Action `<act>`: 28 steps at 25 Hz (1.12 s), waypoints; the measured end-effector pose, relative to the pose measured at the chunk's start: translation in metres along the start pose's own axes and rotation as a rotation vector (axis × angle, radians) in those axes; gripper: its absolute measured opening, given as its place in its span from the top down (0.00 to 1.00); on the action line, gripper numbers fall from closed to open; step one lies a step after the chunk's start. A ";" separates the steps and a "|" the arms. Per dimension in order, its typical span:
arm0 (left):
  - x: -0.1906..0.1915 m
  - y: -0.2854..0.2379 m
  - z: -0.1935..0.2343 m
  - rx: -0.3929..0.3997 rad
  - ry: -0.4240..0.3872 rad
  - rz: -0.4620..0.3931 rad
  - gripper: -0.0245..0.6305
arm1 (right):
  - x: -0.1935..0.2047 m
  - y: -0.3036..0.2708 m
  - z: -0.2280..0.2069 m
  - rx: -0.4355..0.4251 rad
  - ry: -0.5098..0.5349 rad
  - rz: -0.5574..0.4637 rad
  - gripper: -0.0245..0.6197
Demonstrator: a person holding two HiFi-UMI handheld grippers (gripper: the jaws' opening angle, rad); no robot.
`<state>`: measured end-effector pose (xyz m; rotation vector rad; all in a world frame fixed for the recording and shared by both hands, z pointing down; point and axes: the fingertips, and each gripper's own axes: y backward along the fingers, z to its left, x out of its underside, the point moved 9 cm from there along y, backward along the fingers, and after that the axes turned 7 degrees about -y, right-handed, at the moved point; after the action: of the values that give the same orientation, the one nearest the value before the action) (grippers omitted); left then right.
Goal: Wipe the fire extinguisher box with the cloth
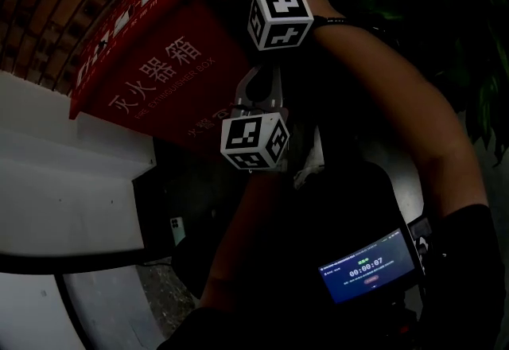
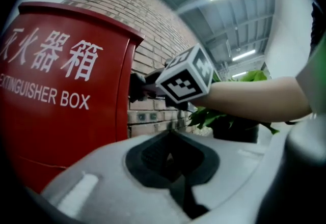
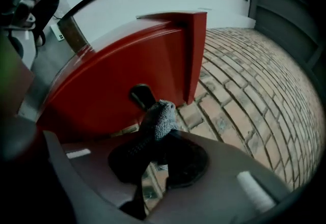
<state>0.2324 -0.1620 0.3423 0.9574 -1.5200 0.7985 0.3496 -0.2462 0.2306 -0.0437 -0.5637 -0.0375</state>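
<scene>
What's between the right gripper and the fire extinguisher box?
Only the grey cloth, clamped in the right gripper and poking toward the fire extinguisher box; the right gripper view shows it.

Red fire extinguisher box [image 2: 61, 116] filling left, white lettering on front, L gripper [image 2: 170, 154] near bottom, jaws together w/ nothing btwn, R gripper [image 2: 137, 88] w/ marker cube at box's right edge, forearm [image 2: 254, 98] in from right, brick wall [image 2: 147, 34] behind, potted plant [image 2: 229, 118] far right
</scene>
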 end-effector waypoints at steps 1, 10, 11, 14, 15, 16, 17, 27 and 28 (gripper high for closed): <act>0.000 -0.001 0.001 0.000 0.001 -0.002 0.96 | -0.004 -0.003 -0.003 0.000 0.007 -0.008 0.90; 0.031 0.002 -0.002 0.023 0.035 -0.003 0.96 | -0.001 -0.029 0.045 -0.138 0.134 -0.002 0.90; 0.037 0.003 -0.003 0.024 0.039 0.002 0.96 | 0.002 -0.030 0.053 -0.150 0.145 0.003 0.90; 0.053 0.004 -0.001 0.014 0.055 0.018 0.96 | 0.015 -0.034 0.076 -0.187 0.161 0.017 0.90; 0.058 0.004 0.000 0.009 0.059 0.022 0.96 | 0.020 -0.034 0.084 -0.204 0.161 0.020 0.90; 0.062 0.004 0.001 0.004 0.064 0.027 0.96 | 0.025 -0.035 0.092 -0.222 0.164 0.024 0.90; 0.066 0.004 0.001 0.001 0.069 0.032 0.96 | 0.030 -0.035 0.101 -0.239 0.169 0.029 0.90; 0.119 0.008 -0.010 0.008 0.086 0.108 0.96 | 0.076 -0.040 0.179 -0.382 0.187 0.086 0.90; 0.125 0.009 -0.011 0.009 0.087 0.116 0.96 | 0.081 -0.041 0.187 -0.392 0.189 0.090 0.90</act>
<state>0.2223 -0.1669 0.4676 0.8369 -1.5078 0.9187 0.3166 -0.2791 0.4327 -0.4433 -0.3586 -0.0630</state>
